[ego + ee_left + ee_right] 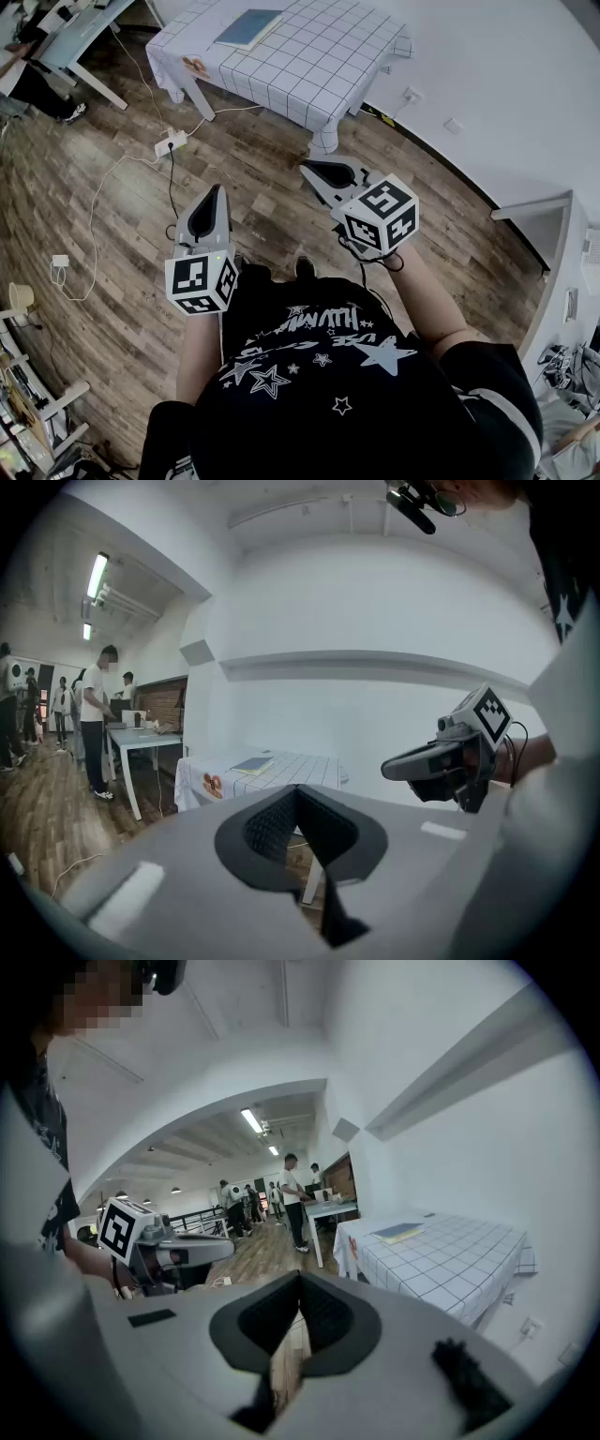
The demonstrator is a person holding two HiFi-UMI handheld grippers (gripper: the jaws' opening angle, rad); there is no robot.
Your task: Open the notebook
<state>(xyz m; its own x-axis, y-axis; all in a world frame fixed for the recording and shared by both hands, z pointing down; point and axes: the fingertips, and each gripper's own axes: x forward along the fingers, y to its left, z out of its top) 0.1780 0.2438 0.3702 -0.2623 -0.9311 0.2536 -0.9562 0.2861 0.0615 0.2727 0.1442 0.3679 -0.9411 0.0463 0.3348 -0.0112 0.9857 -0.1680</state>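
A blue-grey notebook point(248, 28) lies closed on a table with a white checked cloth point(319, 66), far ahead of me. It also shows in the left gripper view as the notebook point(253, 764) and in the right gripper view as the notebook point(398, 1232). Both grippers hang in the air over the wooden floor, well short of the table. My left gripper point(217, 192) is shut and holds nothing, its tips meeting point(296, 787). My right gripper point(314, 171) is also shut and empty, its tips together point(300, 1277).
A white power strip point(171, 143) with cables lies on the floor between me and the table. A small charger point(60, 262) sits at the left. A white desk point(80, 28) stands at the far left, with people point(94, 719) near it. A white wall point(487, 84) runs along the right.
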